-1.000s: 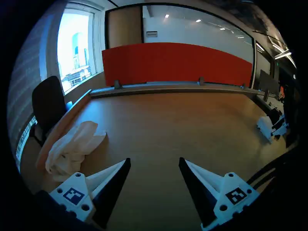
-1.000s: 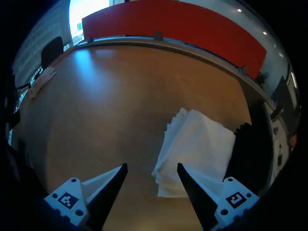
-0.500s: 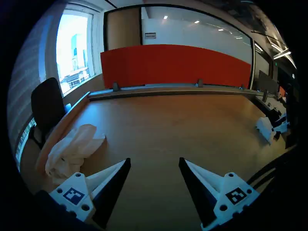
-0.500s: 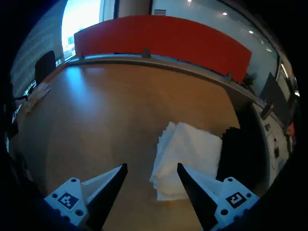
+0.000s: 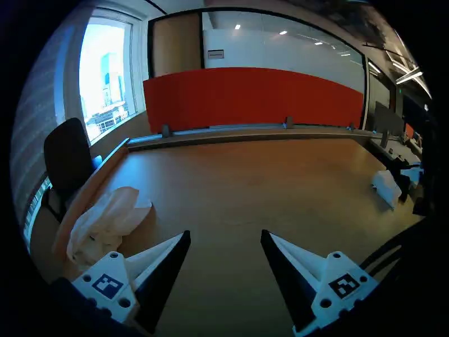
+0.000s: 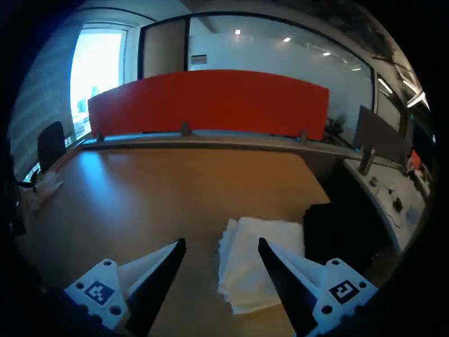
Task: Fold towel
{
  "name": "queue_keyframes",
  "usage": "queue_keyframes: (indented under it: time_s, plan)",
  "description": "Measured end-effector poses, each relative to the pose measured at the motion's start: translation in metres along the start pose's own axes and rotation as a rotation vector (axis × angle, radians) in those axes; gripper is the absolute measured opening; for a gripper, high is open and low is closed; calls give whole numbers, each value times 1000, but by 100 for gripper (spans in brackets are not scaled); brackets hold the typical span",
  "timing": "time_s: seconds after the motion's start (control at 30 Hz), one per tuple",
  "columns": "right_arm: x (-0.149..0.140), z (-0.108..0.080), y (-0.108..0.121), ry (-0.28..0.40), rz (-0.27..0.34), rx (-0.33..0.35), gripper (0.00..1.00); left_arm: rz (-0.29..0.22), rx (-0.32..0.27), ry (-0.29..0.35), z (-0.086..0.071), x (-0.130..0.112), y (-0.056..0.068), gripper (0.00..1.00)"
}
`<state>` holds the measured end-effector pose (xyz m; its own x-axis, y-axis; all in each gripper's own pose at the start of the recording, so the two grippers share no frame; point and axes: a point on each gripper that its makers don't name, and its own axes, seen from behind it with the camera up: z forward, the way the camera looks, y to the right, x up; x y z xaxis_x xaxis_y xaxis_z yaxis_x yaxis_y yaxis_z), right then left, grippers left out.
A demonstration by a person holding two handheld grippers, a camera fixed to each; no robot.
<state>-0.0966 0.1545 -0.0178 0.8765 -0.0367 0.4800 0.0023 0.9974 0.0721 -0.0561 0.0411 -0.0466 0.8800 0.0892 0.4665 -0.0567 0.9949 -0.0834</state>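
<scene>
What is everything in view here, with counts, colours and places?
crumpled towel: one, cream, at the desk's left edge
folded towels: one stack, white, on the desk's right side, just ahead of the right gripper
desk: one, wood-brown, under both towels
divider: one, red, along the desk's far edge
chair: one, black, beyond the desk's left edge
black item: one, right of the stack; cannot tell what it is
left gripper: one, white and black, jaws open, over bare desk
right gripper: one, white and black, jaws open, above the stack's near end
</scene>
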Motion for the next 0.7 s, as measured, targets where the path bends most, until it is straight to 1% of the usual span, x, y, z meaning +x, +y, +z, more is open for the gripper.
queue_keyframes:
  time_s: [0.1, 0.2, 0.3, 0.4, 0.57, 0.6, 0.7]
  plan:
    - [16, -1, 4, 74, 8, -40, 100, 0, 0, 1, 0, 0, 0, 93]
    - [32, -5, 5, 155, 7, -64, 100, -1, -1, 3, 1, 1, 1, 93]
    - [45, -9, 1, 222, -7, -73, 100, -1, -3, 4, 1, 1, 2, 93]
    - [53, -11, -1, 249, -12, -87, 100, 1, -4, 8, 2, 2, 3, 93]
    - [61, -12, -4, 262, -13, -90, 100, -3, -7, 29, 3, 9, 4, 93]
    - [63, -13, -4, 264, -12, -91, 100, -6, -9, 37, 3, 11, 4, 93]
    - [63, -13, -4, 266, -8, -93, 100, -23, -11, 92, 2, 26, 4, 93]
